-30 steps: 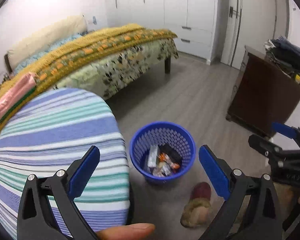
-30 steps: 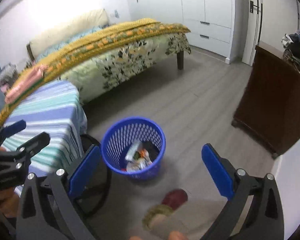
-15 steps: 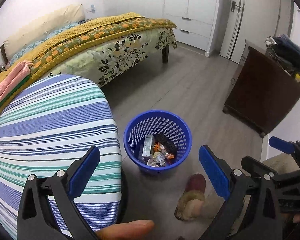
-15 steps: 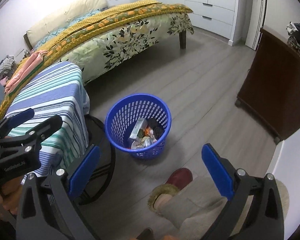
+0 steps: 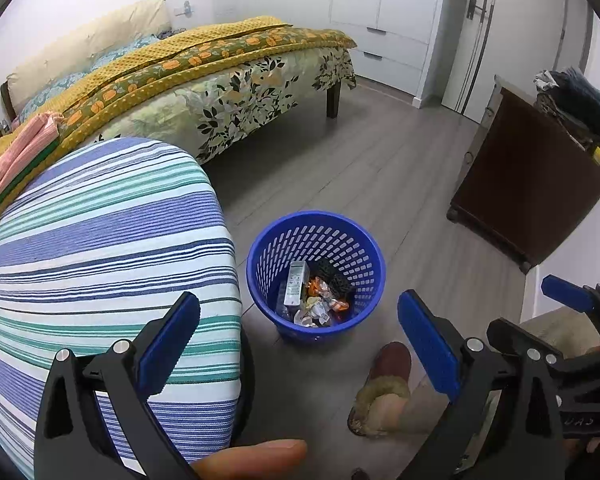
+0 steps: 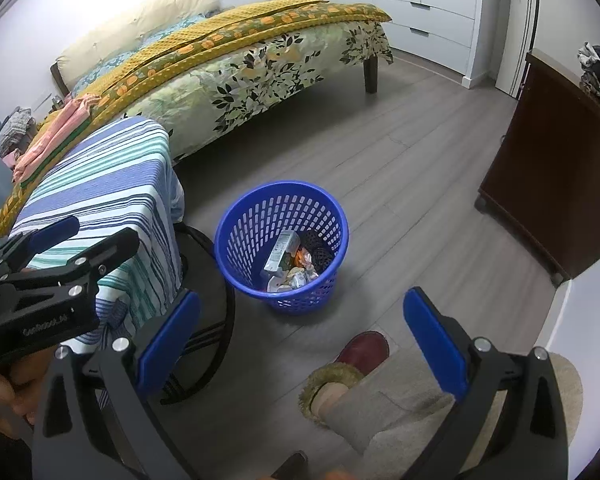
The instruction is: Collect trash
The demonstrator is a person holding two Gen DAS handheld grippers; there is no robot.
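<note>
Both grippers empty: my left gripper (image 5: 298, 344) has its blue pads spread wide, nothing between them; my right gripper (image 6: 302, 346) likewise gaping, hovering over grey floor (image 6: 400, 184); blue mesh wastebasket (image 5: 315, 276) stands on the floor just beside the striped-cloth table (image 5: 100, 248); trash (image 5: 312, 296) lies in its bottom, a white carton, crumpled wrappers, something black; person's slippered foot (image 5: 382, 390) near the basket; bed (image 5: 204, 80) behind, dark wooden cabinet (image 5: 528, 184) at right.
</note>
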